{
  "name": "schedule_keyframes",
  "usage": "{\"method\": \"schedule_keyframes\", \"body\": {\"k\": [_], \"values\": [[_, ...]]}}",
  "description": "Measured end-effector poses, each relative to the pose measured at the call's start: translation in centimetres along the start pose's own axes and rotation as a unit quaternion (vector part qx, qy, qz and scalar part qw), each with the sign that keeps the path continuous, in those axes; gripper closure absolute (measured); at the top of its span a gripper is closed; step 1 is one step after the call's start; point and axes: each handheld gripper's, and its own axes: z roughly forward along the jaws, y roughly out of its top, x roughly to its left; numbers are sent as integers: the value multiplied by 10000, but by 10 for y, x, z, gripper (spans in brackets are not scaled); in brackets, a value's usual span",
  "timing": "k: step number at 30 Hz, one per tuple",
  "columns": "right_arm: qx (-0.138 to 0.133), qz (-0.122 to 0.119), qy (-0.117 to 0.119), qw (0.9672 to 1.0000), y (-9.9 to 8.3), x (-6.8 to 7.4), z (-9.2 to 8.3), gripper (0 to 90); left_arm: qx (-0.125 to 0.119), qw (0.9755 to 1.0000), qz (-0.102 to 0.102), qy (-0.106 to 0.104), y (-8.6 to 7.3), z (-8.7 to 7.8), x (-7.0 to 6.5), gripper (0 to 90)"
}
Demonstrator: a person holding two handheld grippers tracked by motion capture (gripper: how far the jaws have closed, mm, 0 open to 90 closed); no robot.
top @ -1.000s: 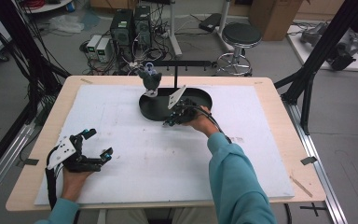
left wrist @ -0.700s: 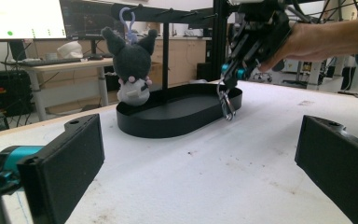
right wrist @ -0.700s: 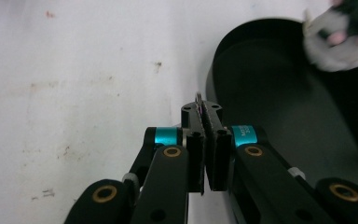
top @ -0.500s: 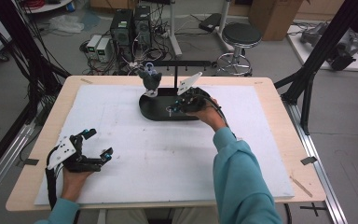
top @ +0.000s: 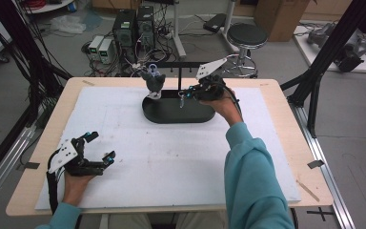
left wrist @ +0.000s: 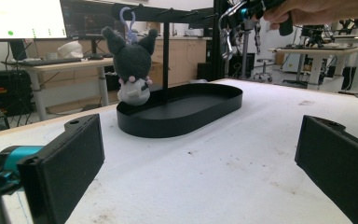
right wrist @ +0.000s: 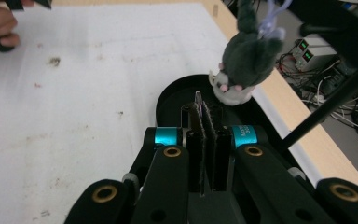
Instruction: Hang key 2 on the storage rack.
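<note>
A black oval tray [top: 171, 114] with an upright rack [top: 172, 78] stands at the far middle of the white mat. A dark plush toy [top: 153, 82] hangs from the rack's bar by a pale loop. It appears again in the left gripper view [left wrist: 131, 65] and the right gripper view [right wrist: 249, 56]. My right gripper [top: 187, 92] hovers above the tray's right half, shut on a small metal clip [top: 183, 99] that dangles below it [left wrist: 224, 35]. Its jaws [right wrist: 208, 116] pinch the clip's thin edge [right wrist: 198, 105]. My left gripper [top: 101, 145] rests open on the mat at the near left [left wrist: 200, 140].
The white mat [top: 171, 167] covers most of the wooden table [top: 286, 124]. Black frame struts [top: 324, 62] rise at both sides. A stool [top: 248, 36] and computer boxes [top: 133, 24] stand on the floor beyond the far edge.
My right gripper has risen from the tray and moved toward the far right, level with the rack's bar, carrying the clip. The left gripper has stayed put.
</note>
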Motion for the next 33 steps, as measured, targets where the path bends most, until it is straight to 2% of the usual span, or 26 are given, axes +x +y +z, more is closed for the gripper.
{"method": "schedule_keyframes", "body": {"k": [9,24,31,33], "values": [[-34,43,-273,9996,6,-11,-20,888,3,10000,-4,5,0,0,0,17],[-114,153,-411,9990,15,-28,-35,888,-11,10000,-24,14,0,0,0,17],[103,194,-451,9987,20,-37,-37,888,-4,10000,-9,23,0,0,0,17],[77,180,-446,9988,23,-39,-38,888,-17,10000,-11,23,0,0,0,17]]}}
